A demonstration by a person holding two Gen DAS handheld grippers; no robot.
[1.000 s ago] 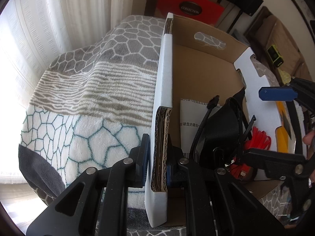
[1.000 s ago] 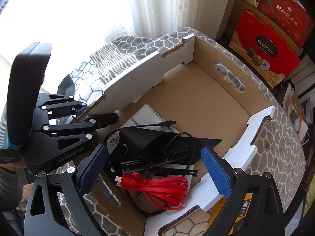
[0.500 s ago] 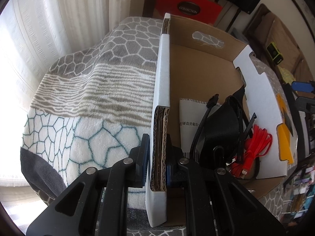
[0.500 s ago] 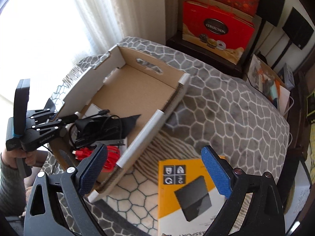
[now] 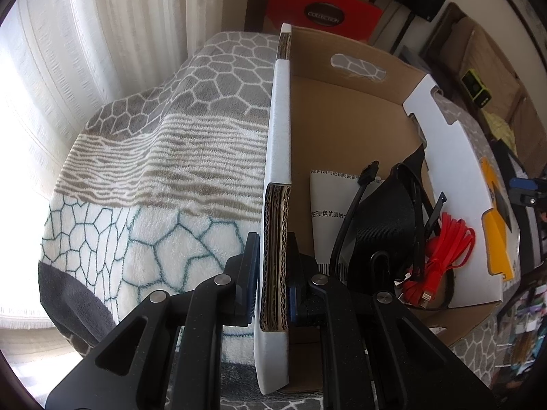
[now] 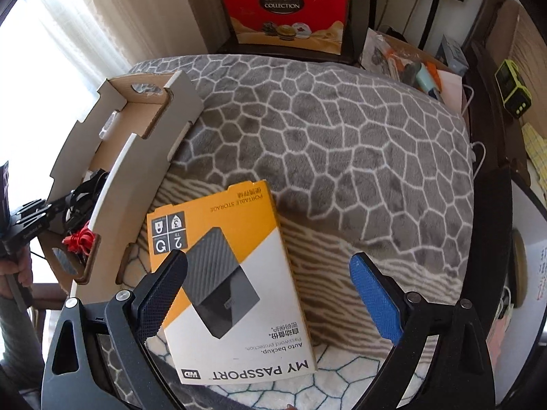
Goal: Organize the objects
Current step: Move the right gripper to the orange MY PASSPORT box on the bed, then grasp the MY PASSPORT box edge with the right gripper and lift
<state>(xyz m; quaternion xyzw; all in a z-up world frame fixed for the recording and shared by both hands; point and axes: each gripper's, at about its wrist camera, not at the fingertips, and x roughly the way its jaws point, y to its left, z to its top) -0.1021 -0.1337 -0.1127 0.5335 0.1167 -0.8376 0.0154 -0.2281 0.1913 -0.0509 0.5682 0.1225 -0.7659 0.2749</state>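
My left gripper [image 5: 271, 270] is shut on the near side wall of the cardboard box [image 5: 277, 177], which rests on the patterned blanket. Inside the box lie a black pouch with black cables [image 5: 379, 225], a red cable [image 5: 448, 253] and a white paper sheet [image 5: 324, 212]. The box also shows at the left of the right wrist view [image 6: 112, 157]. My right gripper [image 6: 270, 294] is open, above a yellow and white hard drive package [image 6: 232, 280] that lies flat on the blanket just right of the box. Its left finger overlaps the package's left edge.
A grey and white hexagon-pattern blanket [image 6: 342, 136] covers the surface. A red gift box [image 6: 283, 10] stands behind it. Clutter and a green device [image 6: 512, 89] sit at the far right. Curtains [image 5: 85, 51] hang at the left.
My right gripper has pulled out of the box and swung right, now above the hard drive package. My left gripper keeps its grip on the box wall.
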